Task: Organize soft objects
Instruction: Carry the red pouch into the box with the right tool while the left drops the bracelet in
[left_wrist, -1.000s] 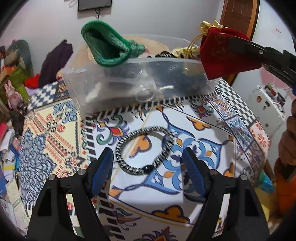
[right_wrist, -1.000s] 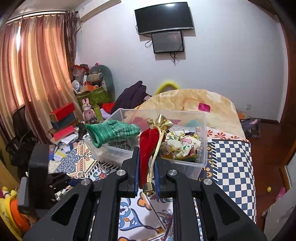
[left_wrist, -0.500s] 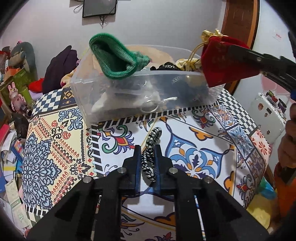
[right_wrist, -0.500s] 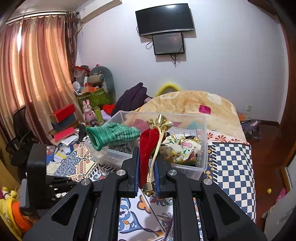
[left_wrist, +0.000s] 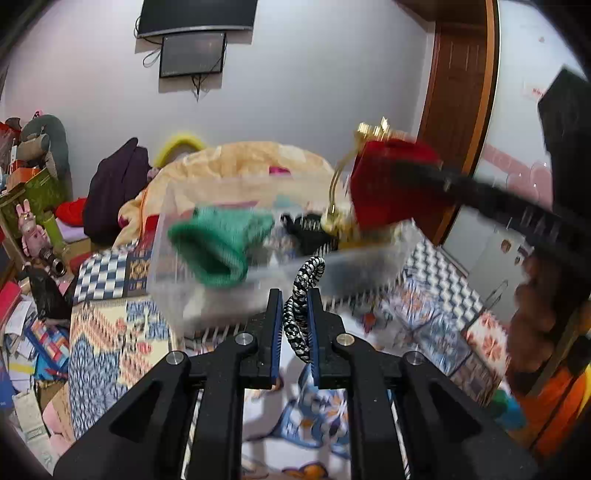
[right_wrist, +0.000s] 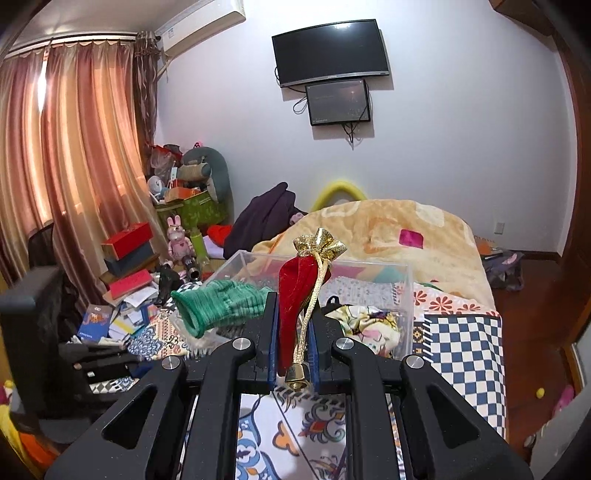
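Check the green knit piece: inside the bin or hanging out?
Hanging out: green knit piece drapes over the clear bin's near-left rim, cuff outside.

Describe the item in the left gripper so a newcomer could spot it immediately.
Start at the clear plastic bin on the patterned tablecloth. In front of it the left gripper is shut on a braided band. Unlike the green knit piece and red velvet pouch, it is a thin black-and-white rope loop.

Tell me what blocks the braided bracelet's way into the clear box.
The left tongs grip the braided bracelet just short of the clear box. The green knit piece drapes over the near rim on the left, and the red pouch in the right tongs hangs at the right. Between them the rim looks open.
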